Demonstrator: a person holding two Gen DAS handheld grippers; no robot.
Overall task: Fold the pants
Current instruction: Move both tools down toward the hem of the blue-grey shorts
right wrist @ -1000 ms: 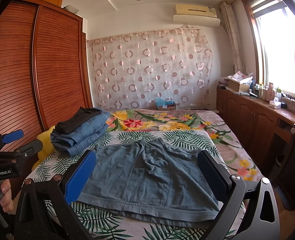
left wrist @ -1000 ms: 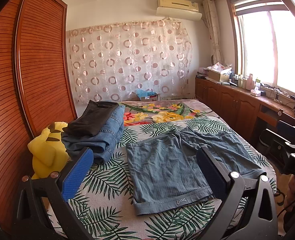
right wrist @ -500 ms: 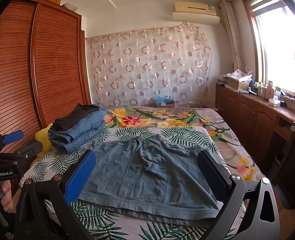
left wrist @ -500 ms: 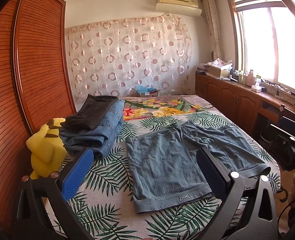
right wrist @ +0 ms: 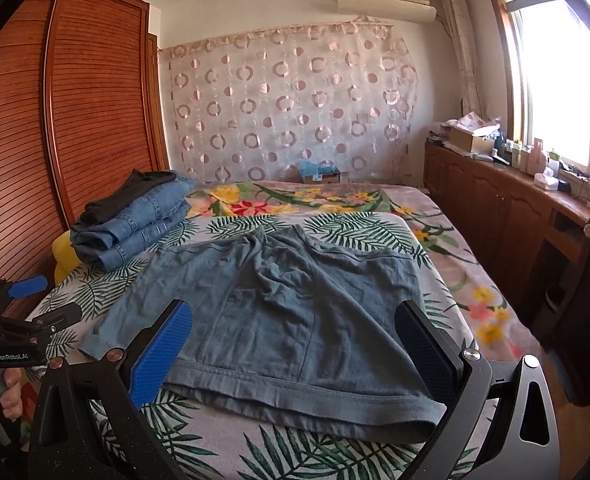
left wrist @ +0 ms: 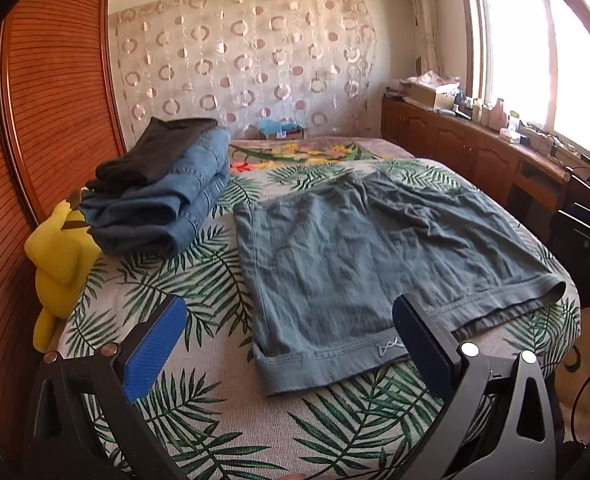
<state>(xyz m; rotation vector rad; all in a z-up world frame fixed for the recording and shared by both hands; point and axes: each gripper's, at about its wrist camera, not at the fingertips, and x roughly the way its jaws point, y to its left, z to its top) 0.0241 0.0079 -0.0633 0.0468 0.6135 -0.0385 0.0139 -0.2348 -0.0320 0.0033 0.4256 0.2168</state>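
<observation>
The grey-blue pants [left wrist: 359, 264] lie spread flat on the bed [left wrist: 199, 280], on its leaf-print cover, with the leg hems toward the cameras. The left claw [left wrist: 287, 344] is wide apart and empty, above the near hem. The right claw [right wrist: 295, 344] is also apart, holding nothing, over the other leg. A pile of folded clothes [left wrist: 163, 192] sits beside the pants, near a yellow plush toy [left wrist: 59, 256]

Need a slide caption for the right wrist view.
Open right hand-held gripper above unfolded grey-blue shorts on a leaf-print bed, folded pile at far left.
</observation>
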